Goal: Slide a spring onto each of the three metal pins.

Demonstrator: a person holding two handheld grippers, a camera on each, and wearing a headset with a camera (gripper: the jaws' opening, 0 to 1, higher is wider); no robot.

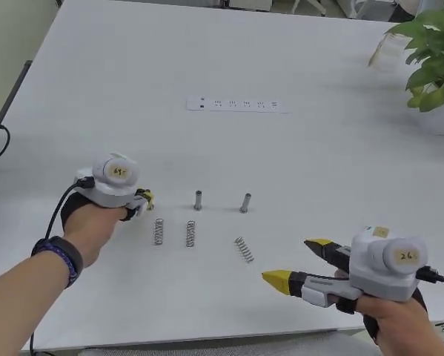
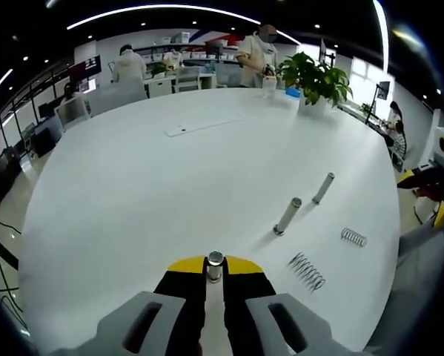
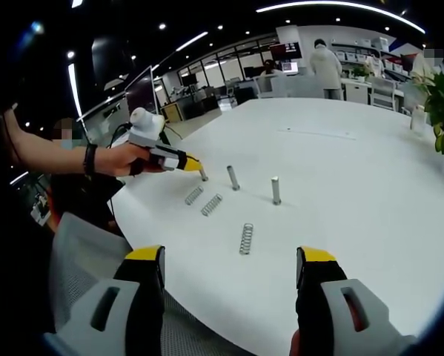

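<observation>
White desk [image 1: 318, 148]: left gripper [image 1: 145, 200] fingers closed on a pin [image 2: 215, 259]. Right gripper [image 1: 290, 259] fingers spread wide, nearest spring [image 1: 244, 249] flat just ahead, its long axis running along them.

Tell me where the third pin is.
Left gripper view: the third pin stands gripped between the left gripper's tips, left of the two free pins.

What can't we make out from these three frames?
Third pin: left gripper view, lower length hidden between the shut left tongs; head view, hidden behind that gripper's body.
Standing pins: head view, too small to tell how their bases are fixed.
Power strip: head view, markings too small to read.
</observation>
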